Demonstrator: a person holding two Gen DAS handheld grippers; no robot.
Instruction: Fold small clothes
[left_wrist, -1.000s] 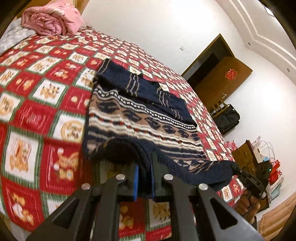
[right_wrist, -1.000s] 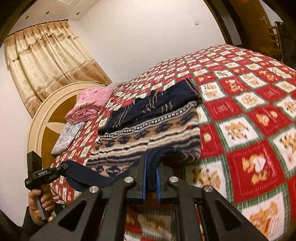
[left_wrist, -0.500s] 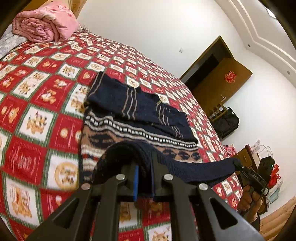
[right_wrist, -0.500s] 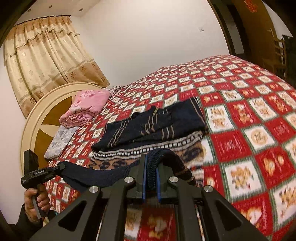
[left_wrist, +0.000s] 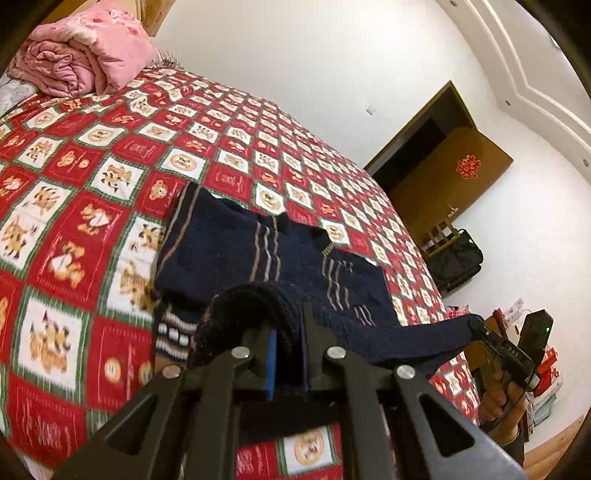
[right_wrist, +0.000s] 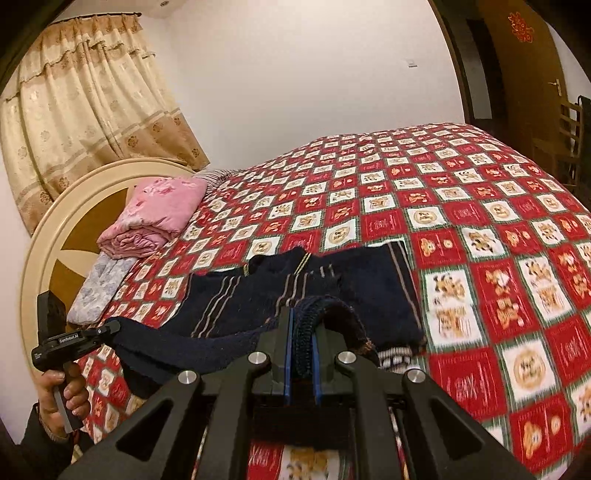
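Note:
A small navy knit sweater (left_wrist: 236, 254) with tan stripes and a patterned band lies on the red checked bedspread (left_wrist: 92, 173); it also shows in the right wrist view (right_wrist: 236, 302). My left gripper (left_wrist: 286, 332) is shut on the sweater's navy hem at one corner. My right gripper (right_wrist: 301, 343) is shut on the hem at the other corner. The hem (left_wrist: 406, 339) is stretched between them, lifted above the bed and carried over the sweater's lower part. The right gripper shows in the left wrist view (left_wrist: 476, 326), and the left gripper in the right wrist view (right_wrist: 110, 326).
A folded pink quilt (left_wrist: 81, 59) and a grey pillow (right_wrist: 96, 288) lie at the head of the bed by the round headboard (right_wrist: 55, 236). A brown door (left_wrist: 454, 173), a black bag (left_wrist: 458, 258) and bags on the floor (left_wrist: 546, 369) stand beyond the bed's far side.
Both grippers have lifted the hem and carried it forward over the sweater. The patterned band is now mostly hidden beneath the raised hem, and the navy chest part fills the view.

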